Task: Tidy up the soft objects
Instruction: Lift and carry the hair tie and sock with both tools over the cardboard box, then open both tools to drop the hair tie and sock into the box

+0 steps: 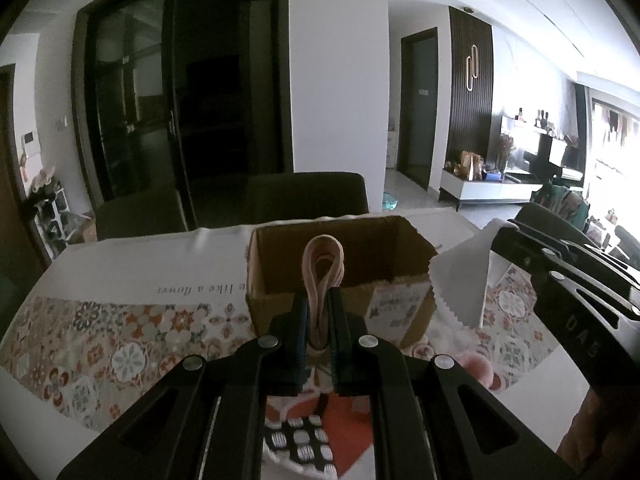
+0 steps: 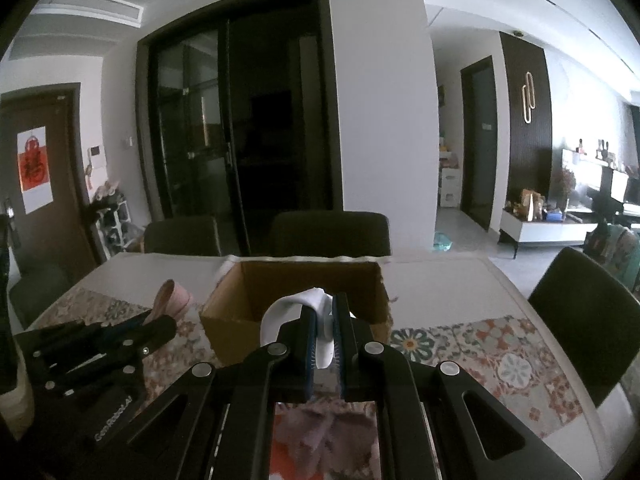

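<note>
While both tools hovered over the table, the left gripper (image 1: 319, 312) was clamped on a pink fabric loop (image 1: 322, 276), a soft, smooth, folded band w/ a rounded top. Its long axis ran upright, loop end pointing up, in front of the open cardboard box (image 1: 404, 248). That box was brown, rectangular, matte, w/ a printed label on its near wall. The right gripper (image 2: 323, 320) was closed on a white cloth (image 2: 298, 308), soft and limp, draped over the left finger and hanging down, just at the box's near wall. In the left wrist view the cloth showed a zigzag cut edge. Both tools pointed fwd toward the box, roughly level, left one angled slightly inward. A patterned floral tablecloth (image 1: 100, 344) covered the table. Dark chairs (image 2: 328, 232) stood behind.
</note>
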`<state>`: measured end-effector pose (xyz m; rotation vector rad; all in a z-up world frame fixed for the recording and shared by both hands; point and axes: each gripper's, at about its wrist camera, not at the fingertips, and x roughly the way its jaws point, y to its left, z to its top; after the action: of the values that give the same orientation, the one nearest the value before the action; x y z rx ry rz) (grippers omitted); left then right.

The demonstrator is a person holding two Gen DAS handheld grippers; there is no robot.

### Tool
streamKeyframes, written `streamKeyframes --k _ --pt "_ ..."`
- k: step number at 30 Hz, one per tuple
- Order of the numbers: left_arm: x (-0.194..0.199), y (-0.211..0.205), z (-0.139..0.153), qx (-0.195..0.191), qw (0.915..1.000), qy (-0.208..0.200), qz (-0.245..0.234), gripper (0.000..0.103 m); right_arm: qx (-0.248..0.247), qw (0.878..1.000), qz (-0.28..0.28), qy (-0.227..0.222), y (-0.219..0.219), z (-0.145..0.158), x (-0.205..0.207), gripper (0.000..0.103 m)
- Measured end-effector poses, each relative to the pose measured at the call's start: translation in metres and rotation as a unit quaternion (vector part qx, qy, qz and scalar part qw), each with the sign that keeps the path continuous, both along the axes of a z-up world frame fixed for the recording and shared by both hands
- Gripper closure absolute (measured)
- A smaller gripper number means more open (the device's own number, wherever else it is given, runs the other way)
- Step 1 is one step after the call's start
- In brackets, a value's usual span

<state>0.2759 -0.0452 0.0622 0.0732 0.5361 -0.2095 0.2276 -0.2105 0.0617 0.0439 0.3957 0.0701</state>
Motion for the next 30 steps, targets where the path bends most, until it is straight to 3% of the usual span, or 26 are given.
streamKeyframes --k 14,26,28,30 --pt "0.085 -0.012 -0.006 0.012 0.9996 0.025 -0.010 0.092 0.026 0.999 0.022 0.041 -0.008 0.000 0.093 0.094" --pt "0.156 -0.028 -0.037 0.010 0.9933 0.110 -0.033 0.091 0.043 0.988 0.039 0.143 -0.015 -0.037 0.176 0.092" --pt "0.160 -0.031 -0.043 0.015 0.9913 0.125 -0.037 0.079 0.052 0.984 0.038 0.167 -0.019 -0.047 0.186 0.090" --pt "0.162 -0.032 -0.046 0.013 0.9905 0.131 -0.040 0.068 0.062 0.979 0.038 0.192 -0.023 -0.057 0.194 0.076"
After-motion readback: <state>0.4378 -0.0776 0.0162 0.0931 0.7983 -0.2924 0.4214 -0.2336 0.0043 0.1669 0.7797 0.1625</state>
